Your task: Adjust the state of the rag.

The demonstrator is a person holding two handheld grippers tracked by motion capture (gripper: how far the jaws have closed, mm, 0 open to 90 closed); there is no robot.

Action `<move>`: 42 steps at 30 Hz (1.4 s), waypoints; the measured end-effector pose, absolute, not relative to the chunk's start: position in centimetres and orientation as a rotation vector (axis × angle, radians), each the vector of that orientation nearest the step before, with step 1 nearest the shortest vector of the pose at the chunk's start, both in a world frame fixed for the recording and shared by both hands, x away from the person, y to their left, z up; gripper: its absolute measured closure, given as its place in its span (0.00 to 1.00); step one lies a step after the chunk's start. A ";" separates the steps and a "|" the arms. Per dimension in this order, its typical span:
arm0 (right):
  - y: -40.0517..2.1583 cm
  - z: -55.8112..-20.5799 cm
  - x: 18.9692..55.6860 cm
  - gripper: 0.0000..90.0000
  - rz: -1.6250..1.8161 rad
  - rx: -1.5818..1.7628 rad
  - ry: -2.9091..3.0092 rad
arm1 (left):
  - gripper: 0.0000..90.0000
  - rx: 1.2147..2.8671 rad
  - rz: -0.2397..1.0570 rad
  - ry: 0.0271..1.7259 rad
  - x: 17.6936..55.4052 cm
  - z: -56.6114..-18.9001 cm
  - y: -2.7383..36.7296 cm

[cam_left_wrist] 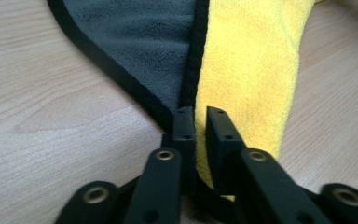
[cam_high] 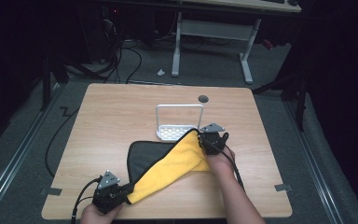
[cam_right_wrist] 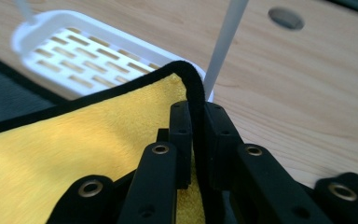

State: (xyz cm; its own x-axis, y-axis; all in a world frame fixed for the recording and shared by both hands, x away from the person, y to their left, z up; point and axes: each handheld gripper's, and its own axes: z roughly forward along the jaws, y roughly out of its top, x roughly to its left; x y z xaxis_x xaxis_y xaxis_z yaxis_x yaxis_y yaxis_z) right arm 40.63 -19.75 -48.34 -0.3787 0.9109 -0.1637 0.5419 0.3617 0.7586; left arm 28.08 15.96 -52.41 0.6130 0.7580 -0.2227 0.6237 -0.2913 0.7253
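1. Holding one cloth (cam_high: 172, 165) between them, both grippers have it stretched in a diagonal line across the near half of the counter (cam_high: 112, 116). The cloth is yellow on one face and dark grey on the other, with a black hem.
2. The left gripper (cam_high: 121, 192) sits at the near edge of the counter. In the left gripper view its jaws are narrow and pinch a corner of the cloth, where the yellow face and the grey face meet.
3. The right gripper (cam_high: 204, 140) is farther away and more to the right, just beside a white rack (cam_high: 177, 126) with a tall wire handle. Its jaws are closed on the black hem at the opposite corner.
4. The step in hand seems to be folding the cloth or turning it over, because the yellow part already lies over the grey part.
5. To do it well, I think both jaws should keep firm pressure, so that no corner slips out.
6. The two hands should move together and keep the cloth lightly tight, not loose.
7. The right corner is very near the rack, so it is better to guide it away from the wire handle, otherwise the hem may catch on it.
8. Lay the cloth flat first, and open the jaws only after that.
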 end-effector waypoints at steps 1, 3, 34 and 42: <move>-20.5 -47.3 38.5 0.92 0.881 1.231 2.025 | 0.97 2.008 0.211 1.092 28.0 -52.3 16.0; -20.9 -46.9 37.4 0.92 0.901 1.224 2.012 | 0.97 1.999 0.219 1.093 28.0 -52.1 16.1; -30.0 -50.2 24.2 0.82 0.922 1.396 2.001 | 0.79 2.031 0.139 1.075 31.3 -51.6 16.4; -29.1 -52.0 29.8 0.89 0.811 1.431 2.136 | 0.86 2.094 0.200 1.086 35.5 -52.4 14.5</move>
